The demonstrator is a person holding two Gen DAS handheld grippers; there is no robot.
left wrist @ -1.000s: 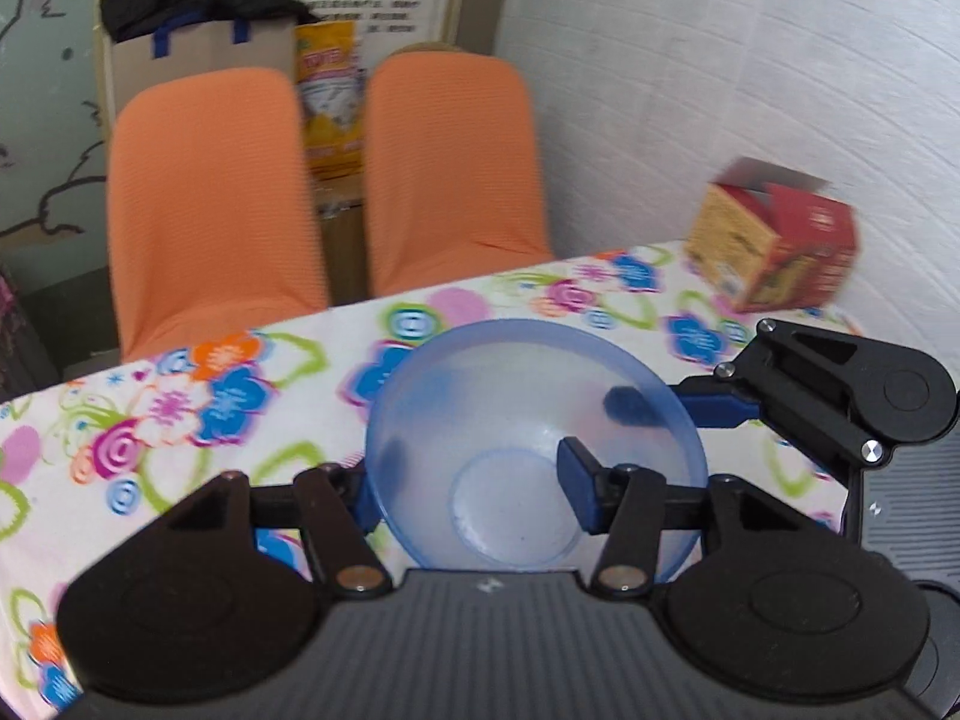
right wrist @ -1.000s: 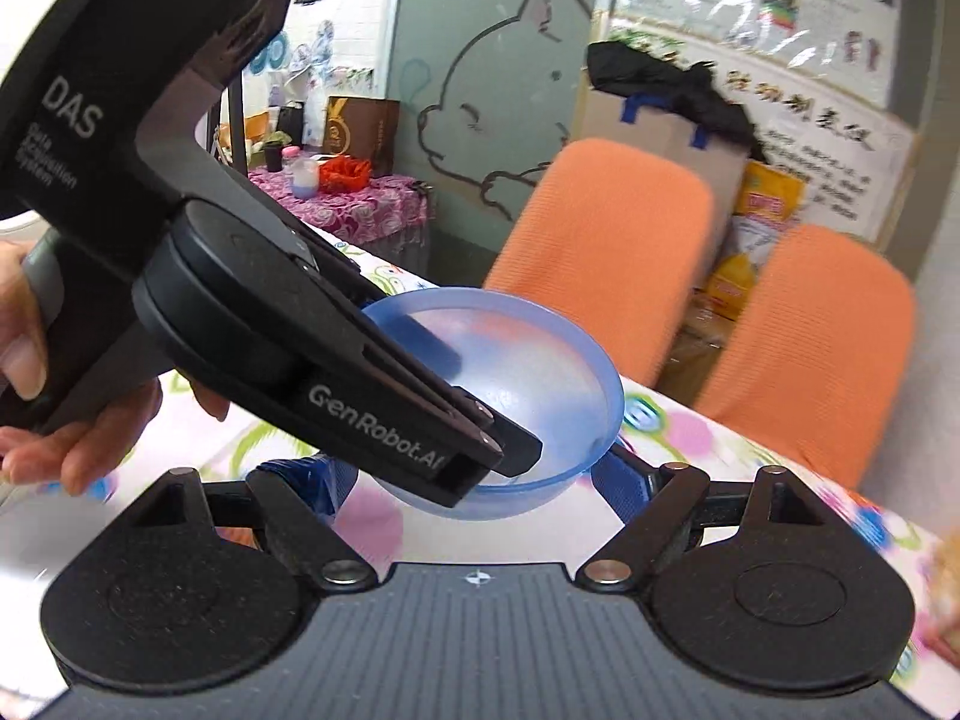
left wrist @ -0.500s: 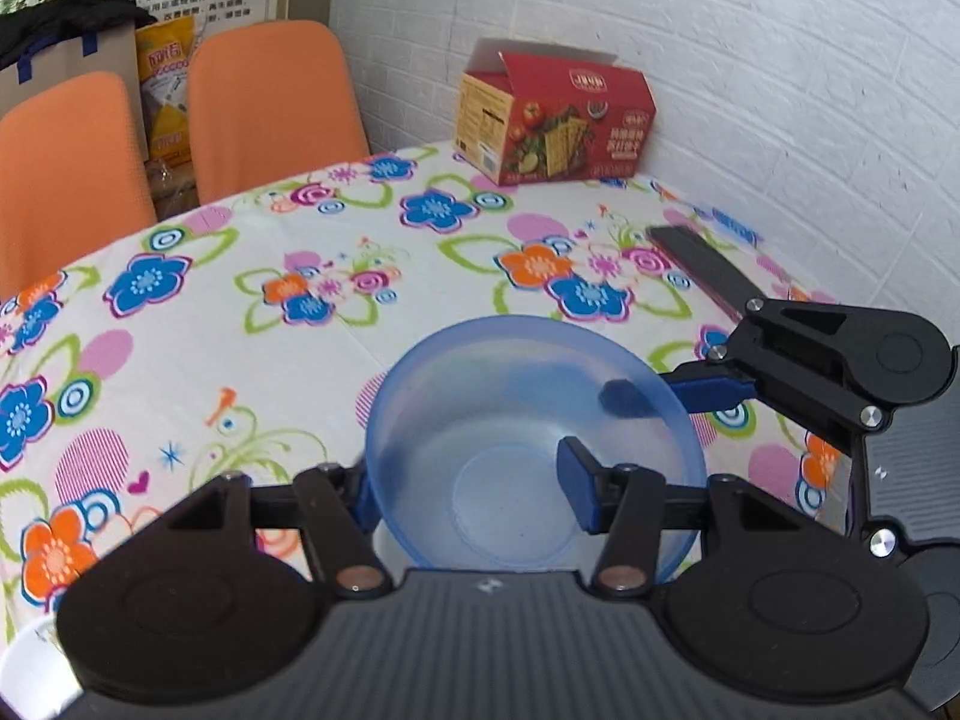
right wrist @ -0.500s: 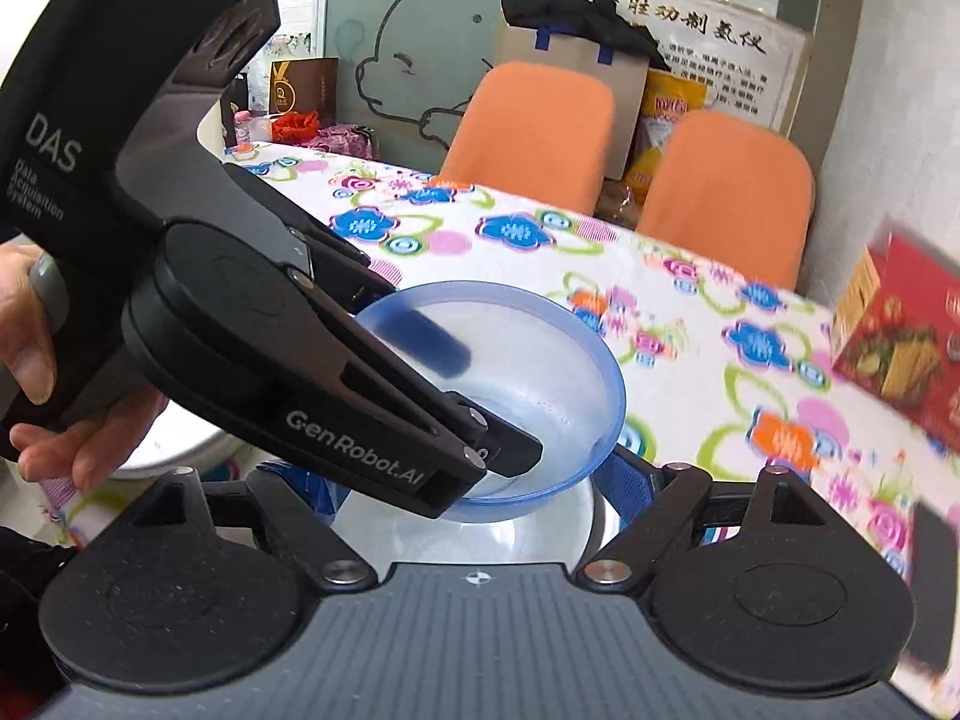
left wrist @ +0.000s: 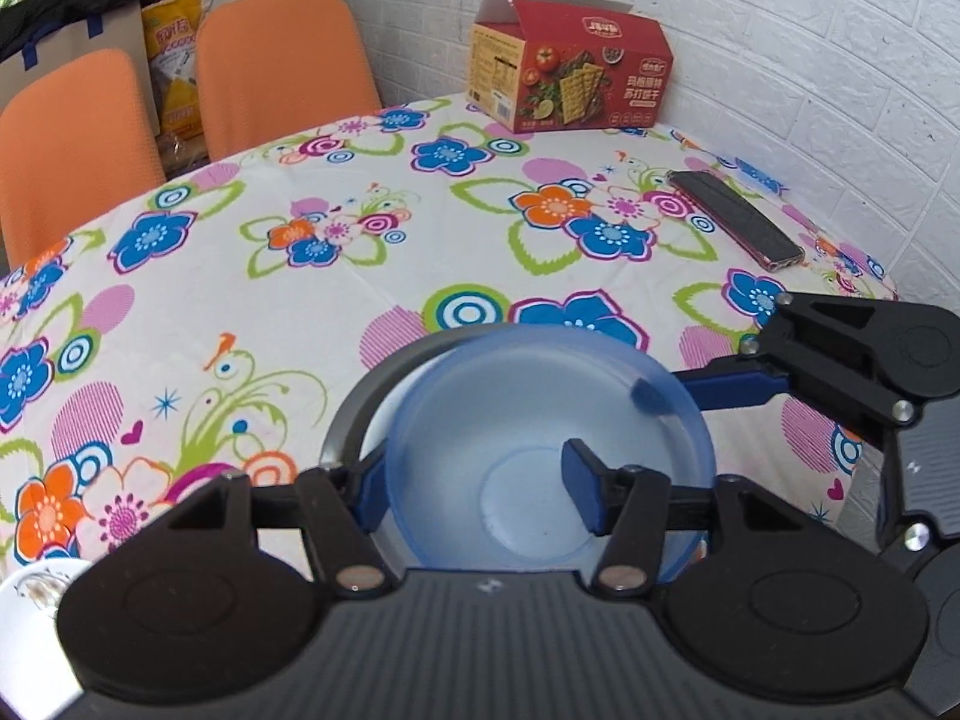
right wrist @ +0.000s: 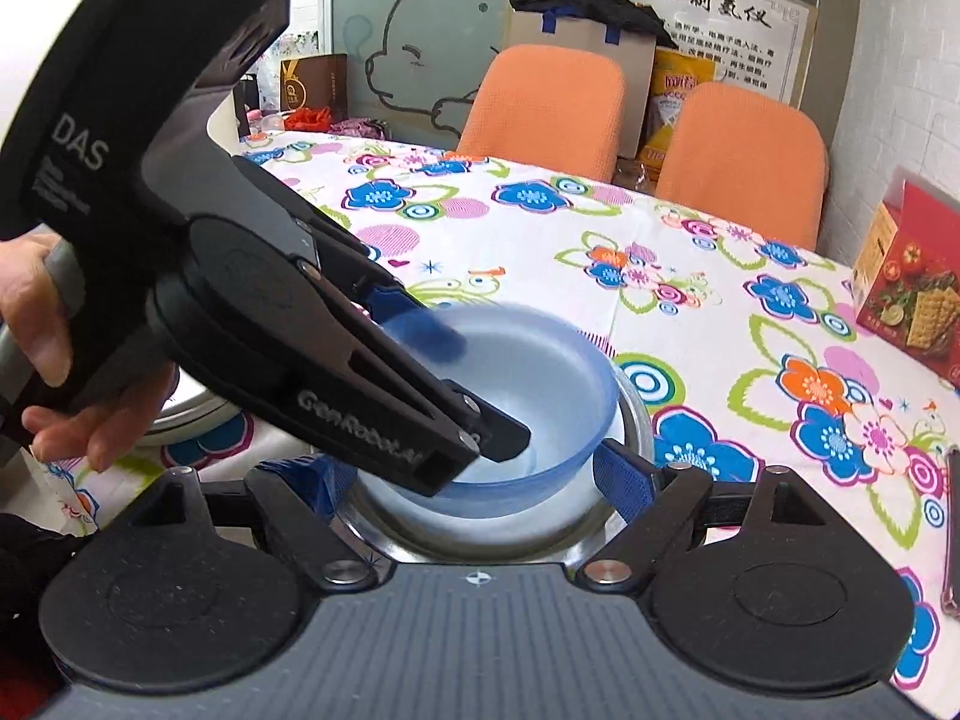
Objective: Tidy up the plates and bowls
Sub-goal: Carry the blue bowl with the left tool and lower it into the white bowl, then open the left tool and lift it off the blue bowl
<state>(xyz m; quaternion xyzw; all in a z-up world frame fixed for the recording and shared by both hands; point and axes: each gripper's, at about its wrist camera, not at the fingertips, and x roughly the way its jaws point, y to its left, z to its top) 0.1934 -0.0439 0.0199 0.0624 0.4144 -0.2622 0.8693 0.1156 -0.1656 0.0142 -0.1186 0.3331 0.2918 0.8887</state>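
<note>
A translucent blue bowl [left wrist: 540, 420] [right wrist: 540, 372] rests low inside a steel bowl, whose rim [left wrist: 372, 375] [right wrist: 636, 420] shows around it on the flowered table. My left gripper [left wrist: 474, 492] [right wrist: 462, 384] is shut on the blue bowl's wall, one finger inside and one outside. My right gripper [right wrist: 474, 477] holds the bowl's lower body between widely set fingers. One of its fingers [left wrist: 720, 387] touches the bowl's far right side in the left wrist view. The blue bowl's rim is blurred.
A red cracker box [left wrist: 570, 84] [right wrist: 906, 294] stands by the brick wall. A dark phone [left wrist: 735, 219] lies near the table's right edge. Two orange chairs [left wrist: 282, 66] stand behind the table. A white dish [right wrist: 192, 396] sits left of the bowls. A hand [right wrist: 36, 312] holds the left gripper.
Both grippers swung down from chair height to the tabletop, carrying the blue bowl. The steel bowl's rim has come into view around it.
</note>
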